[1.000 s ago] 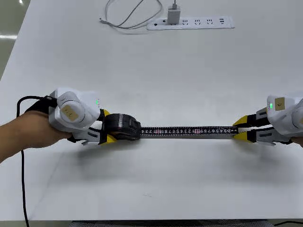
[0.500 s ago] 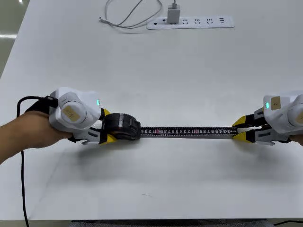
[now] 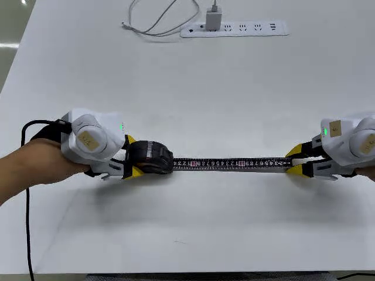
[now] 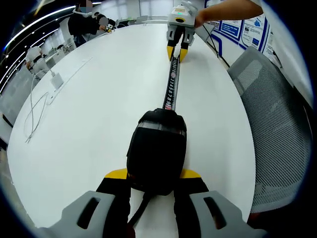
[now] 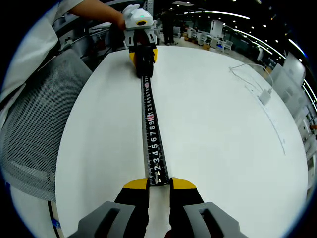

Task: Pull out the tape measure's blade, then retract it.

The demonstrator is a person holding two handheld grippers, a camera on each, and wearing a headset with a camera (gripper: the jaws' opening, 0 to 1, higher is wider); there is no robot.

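Surface: Broad white counter (image 3: 234, 99), plain and matte, seen from above in the head view.
Back edge: a long white power strip (image 3: 234, 28) lies along the far side of the counter. A white charger block (image 3: 212, 20) is plugged into it, and a thin white cable (image 3: 152, 20) loops off to its left.
Left gripper: the white-bodied left gripper (image 3: 133, 156) is held by a hand (image 3: 35, 167) at the counter's left side. Its yellow-tipped fingers (image 4: 190, 173) are clamped on the two flanks of the tape measure case.
Tape measure: the black, rounded plastic tape measure case (image 3: 150, 157) sits on the counter between those fingers, with its mouth facing right.
Blade: a dark metal blade with white numerals (image 3: 234, 163) is drawn out in a straight line from the case to the right gripper. Whether it touches the counter cannot be told.
Right gripper: the white-bodied right gripper (image 3: 293, 161) is at the counter's right side. Its yellow-tipped fingers (image 5: 184, 184) are closed on the blade's end.
Edges: the blade runs roughly parallel to the counter's front edge, with a strip of bare counter between them.
Open room: a wide bare stretch of counter lies between the blade and the power strip.
Beside the counter: a grey mesh chair back (image 4: 277, 124) stands just off the front edge.
Cord: a black cord (image 3: 26, 205) runs from the left gripper past the hand and down to the front edge.
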